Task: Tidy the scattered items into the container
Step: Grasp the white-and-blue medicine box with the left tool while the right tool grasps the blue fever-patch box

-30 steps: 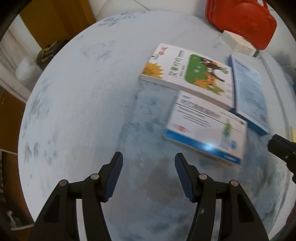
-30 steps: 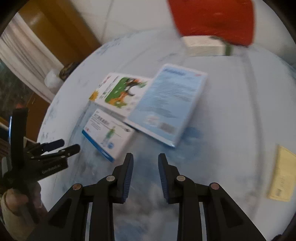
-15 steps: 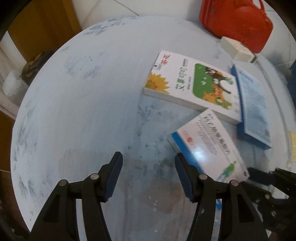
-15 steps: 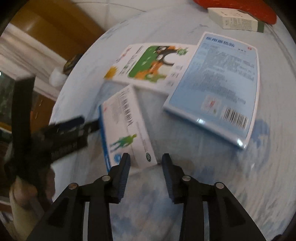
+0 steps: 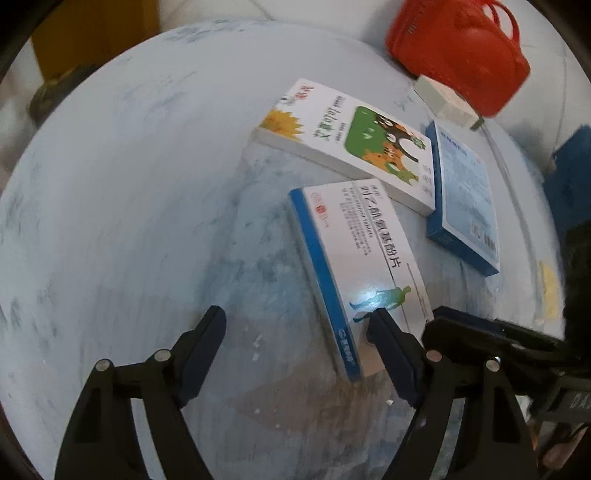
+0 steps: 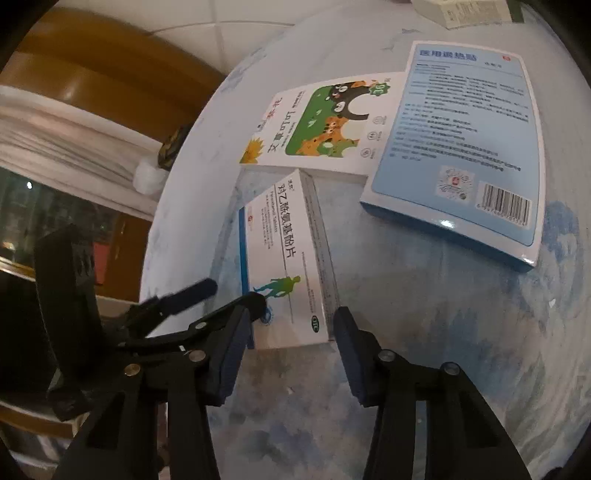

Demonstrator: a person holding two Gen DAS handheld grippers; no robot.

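Round tabletop [image 6: 461,332], mottled pale blue. White tiled floor [image 6: 221,22] at 12 o'clock. Brown wooden furniture [image 6: 92,81] at 10 o'clock. Dim indoor light.

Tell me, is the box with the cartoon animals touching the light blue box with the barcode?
Touching. In the right wrist view the cartoon box and the light blue box meet along one edge, with no table showing between them.
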